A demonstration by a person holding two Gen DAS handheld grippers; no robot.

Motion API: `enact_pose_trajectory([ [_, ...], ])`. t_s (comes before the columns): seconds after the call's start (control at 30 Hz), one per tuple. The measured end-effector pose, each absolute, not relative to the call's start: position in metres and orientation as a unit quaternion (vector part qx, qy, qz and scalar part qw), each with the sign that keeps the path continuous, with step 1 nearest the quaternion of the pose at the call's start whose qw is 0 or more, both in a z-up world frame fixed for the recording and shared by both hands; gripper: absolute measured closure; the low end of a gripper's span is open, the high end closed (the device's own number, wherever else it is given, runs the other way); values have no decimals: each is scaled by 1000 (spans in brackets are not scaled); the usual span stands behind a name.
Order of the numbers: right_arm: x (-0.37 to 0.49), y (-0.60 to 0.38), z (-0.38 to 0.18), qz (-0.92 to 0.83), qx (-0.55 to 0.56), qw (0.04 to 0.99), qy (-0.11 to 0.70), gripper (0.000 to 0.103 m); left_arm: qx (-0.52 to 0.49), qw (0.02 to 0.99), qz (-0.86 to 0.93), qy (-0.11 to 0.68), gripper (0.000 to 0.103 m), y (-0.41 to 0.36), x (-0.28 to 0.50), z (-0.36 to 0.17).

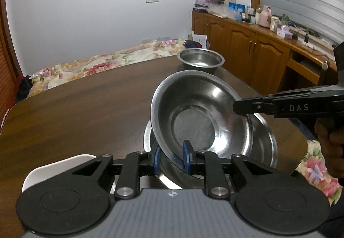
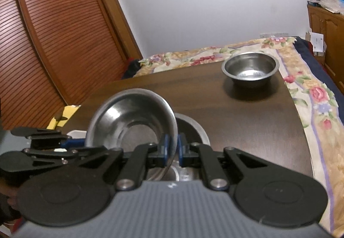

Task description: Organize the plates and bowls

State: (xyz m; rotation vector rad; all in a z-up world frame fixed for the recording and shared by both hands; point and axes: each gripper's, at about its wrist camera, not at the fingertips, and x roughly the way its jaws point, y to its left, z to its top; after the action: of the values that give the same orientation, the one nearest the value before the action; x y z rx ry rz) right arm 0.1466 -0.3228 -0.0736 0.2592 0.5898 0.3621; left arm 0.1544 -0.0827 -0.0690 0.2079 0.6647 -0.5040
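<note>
Both sets of fingers, left gripper [image 1: 172, 157] and right gripper [image 2: 172, 148], pinch opposite rims of the shallow steel dish [image 1: 200, 113], tilted above another steel dish [image 1: 266, 143] on the brown desk [image 1: 86, 113]; level it, then lower evenly.

Left wrist view: close behind its fingers, angled down across the brown table [image 1: 86, 104] toward the cabinets at frame right. Right wrist view: likewise close, facing the louvred doors at frame left. Shared: tilted steel bowl [image 1: 200, 113] [image 2: 131, 117], far bowl [image 1: 201, 59] [image 2: 250, 66].
</note>
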Motion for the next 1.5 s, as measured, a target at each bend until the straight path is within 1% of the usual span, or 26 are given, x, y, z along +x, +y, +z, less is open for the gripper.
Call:
enact_pose_trajectory([
  [0.23, 142, -312, -77, 160, 88, 942, 281, 92, 127, 907, -240, 323, 79, -88, 156, -82],
  [0.43, 137, -296, -82, 138, 17, 954, 267, 90, 135, 908, -237, 319, 79, -91, 158, -88],
  [0.67, 136, -291, -81, 135, -13, 956, 259, 89, 132, 911, -235, 313, 79, -91, 160, -87],
  [0.87, 140, -292, -81, 142, -11, 951, 273, 89, 123, 914, -233, 309, 79, -88, 161, -84],
  [0.93, 141, -289, -81, 141, -21, 950, 277, 91, 123, 916, -232, 304, 80, -87, 160, -83],
  [1.0, 140, -285, -80, 139, -36, 950, 279, 91, 124, 917, -231, 300, 80, -86, 159, -82],
  [1.3, 139, -283, -79, 137, -37, 949, 282, 91, 130, 918, -230, 295, 80, -87, 158, -82],
  [1.5, 142, -281, -78, 136, -48, 947, 286, 91, 126, 925, -224, 279, 80, -85, 150, -78],
])
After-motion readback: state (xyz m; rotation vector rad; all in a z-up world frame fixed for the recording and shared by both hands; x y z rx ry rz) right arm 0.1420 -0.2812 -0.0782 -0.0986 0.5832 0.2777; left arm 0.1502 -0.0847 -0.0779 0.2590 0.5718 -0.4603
